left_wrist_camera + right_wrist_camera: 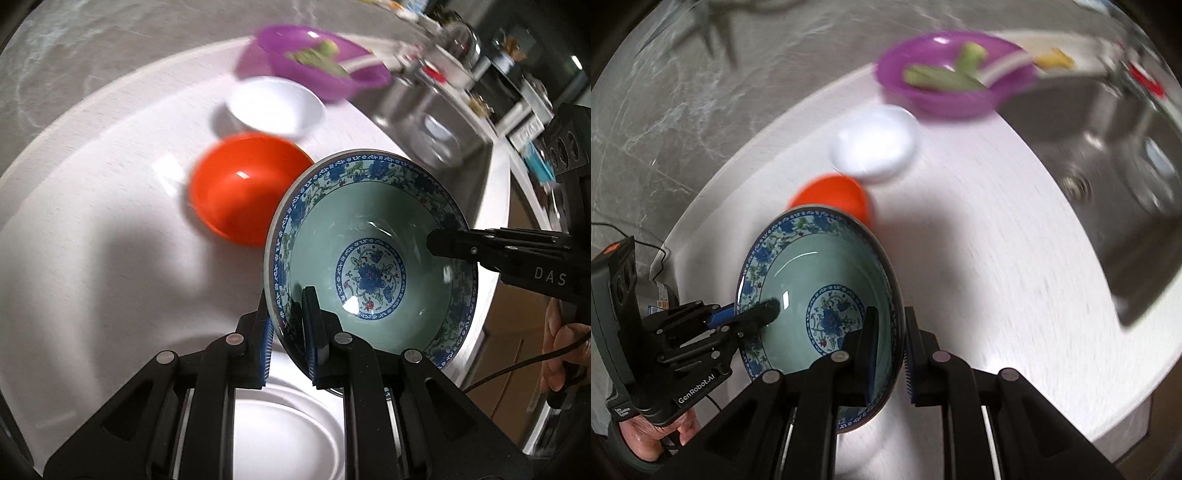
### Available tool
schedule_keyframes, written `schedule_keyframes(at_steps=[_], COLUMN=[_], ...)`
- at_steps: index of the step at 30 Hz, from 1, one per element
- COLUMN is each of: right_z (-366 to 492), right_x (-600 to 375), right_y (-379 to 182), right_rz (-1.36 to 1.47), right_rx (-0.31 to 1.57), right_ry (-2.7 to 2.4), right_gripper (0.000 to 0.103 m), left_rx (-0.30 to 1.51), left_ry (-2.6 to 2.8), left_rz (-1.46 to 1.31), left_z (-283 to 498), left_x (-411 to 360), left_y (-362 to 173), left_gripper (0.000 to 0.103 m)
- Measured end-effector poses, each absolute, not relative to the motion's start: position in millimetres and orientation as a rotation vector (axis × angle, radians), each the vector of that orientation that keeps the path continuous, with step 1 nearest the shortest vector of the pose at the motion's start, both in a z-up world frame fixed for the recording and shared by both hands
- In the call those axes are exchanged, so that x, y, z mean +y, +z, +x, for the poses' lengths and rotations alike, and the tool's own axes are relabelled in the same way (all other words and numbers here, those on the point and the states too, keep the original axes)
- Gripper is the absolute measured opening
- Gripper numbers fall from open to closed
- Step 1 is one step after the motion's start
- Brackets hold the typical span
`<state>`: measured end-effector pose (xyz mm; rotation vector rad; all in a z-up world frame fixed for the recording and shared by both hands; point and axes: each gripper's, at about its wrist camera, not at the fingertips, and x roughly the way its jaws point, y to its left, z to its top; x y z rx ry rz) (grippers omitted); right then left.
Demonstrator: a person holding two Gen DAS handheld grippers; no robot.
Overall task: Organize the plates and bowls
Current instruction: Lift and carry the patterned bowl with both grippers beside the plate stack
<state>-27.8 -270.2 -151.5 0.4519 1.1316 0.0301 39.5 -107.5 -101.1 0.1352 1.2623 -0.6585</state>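
Patterned bowl (369,258) clamped at opposite rims by both hand-held grippers; white plate (288,435) visible only from left wrist.

Right gripper (900,343) clamped on near rim of blue-floral celadon bowl (820,295), left gripper (759,314) pinching opp. rim. Bowl held above white counter (997,266). Behind: orange bowl (842,195), white bowl (875,142), purple bowl (942,70) w/ greens.
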Motion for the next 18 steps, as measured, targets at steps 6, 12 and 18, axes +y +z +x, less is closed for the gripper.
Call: schedule_keyframes(at_steps=[6,12,18], right_z=[-58,-69,-75], right_x=[-290,-304,-313], right_y=[-183,-208,-220], right_rz=[0.527,0.581,0.606], right_rx=[1.163,1.183,1.192], right_ry=[-0.009,-0.03,-0.041], right_gripper=[0.015,0.015,0.015], left_rx=[1.286,1.304,1.314], left_ry=[-0.683,-0.697,-0.708], left_rz=[0.212,0.265,0.29], left_z=[22,14,13], left_x=[-136,-153,-170], left_y=[-123,-143,-157], left_gripper=[0.014,0.014,0.014])
